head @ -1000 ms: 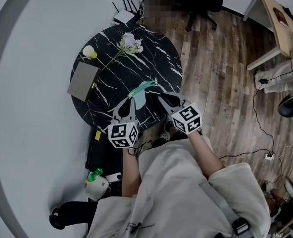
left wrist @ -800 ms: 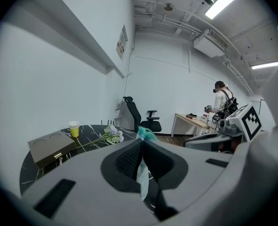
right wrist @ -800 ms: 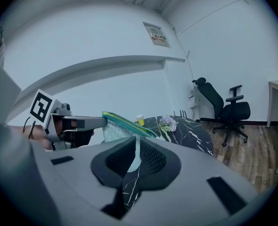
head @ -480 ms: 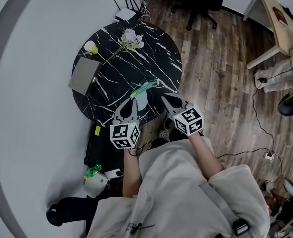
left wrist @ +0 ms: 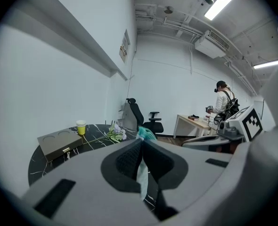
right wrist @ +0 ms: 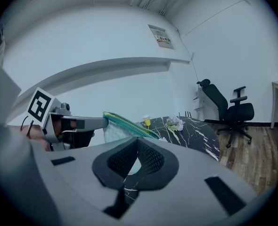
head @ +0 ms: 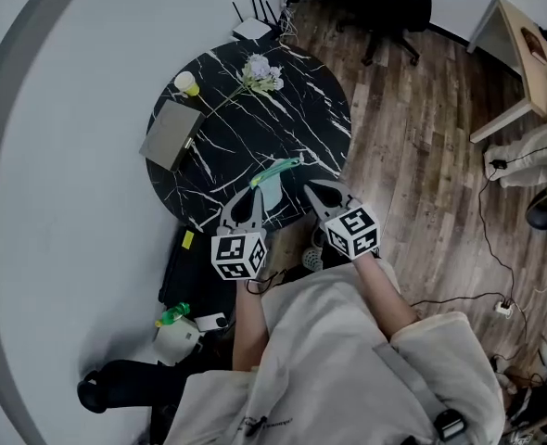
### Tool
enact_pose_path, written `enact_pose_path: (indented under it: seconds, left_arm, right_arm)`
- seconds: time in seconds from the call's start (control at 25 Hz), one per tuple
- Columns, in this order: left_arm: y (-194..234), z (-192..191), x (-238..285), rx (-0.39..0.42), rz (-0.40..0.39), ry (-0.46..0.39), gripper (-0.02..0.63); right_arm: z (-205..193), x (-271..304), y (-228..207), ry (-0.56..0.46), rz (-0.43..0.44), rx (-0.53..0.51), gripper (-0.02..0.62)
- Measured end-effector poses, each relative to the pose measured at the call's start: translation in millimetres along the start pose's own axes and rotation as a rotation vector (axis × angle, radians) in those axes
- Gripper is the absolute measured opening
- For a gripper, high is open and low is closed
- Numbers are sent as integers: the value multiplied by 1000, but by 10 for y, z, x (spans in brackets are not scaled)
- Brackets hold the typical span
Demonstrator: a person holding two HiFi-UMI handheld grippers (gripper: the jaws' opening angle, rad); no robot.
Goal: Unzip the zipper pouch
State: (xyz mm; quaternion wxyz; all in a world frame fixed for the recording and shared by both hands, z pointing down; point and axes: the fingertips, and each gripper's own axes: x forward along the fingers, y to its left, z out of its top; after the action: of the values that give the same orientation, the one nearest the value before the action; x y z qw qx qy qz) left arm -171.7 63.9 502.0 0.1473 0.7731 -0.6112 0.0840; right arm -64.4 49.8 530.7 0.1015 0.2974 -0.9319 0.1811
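A teal zipper pouch [head: 272, 174] hangs over the near edge of the round black marble table [head: 292, 100], stretched between both grippers. My left gripper [head: 253, 189] is shut on the pouch's left end; pale fabric [left wrist: 142, 173] shows pinched between its pads. My right gripper [head: 304, 186] is shut at the pouch's right end, where the green zipper line [right wrist: 129, 125] runs into its closed tips [right wrist: 138, 140]. In the right gripper view the left gripper [right wrist: 99, 122] holds the far end of the zipper. The zipper pull itself is hidden.
On the table lie a flat grey box [head: 170, 135], a yellow cup [head: 187, 82] and a flower sprig [head: 260, 72]. An office chair [head: 389, 7] stands beyond, a light desk [head: 533, 54] at right. A green-capped bottle [head: 171, 315] and dark bags sit on the floor below the table.
Both grippers stay at the pouch's two ends. The head view has shifted a little, so the table sits slightly higher and further right in the picture.
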Motion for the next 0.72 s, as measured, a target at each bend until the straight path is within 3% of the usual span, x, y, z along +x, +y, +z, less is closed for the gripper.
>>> enact_pose_path:
  seconds: [0.72]
  left_arm:
    - [47, 7, -48, -29, 19, -25, 26]
  right_arm:
    - [-72, 29, 48, 0, 8, 16, 5]
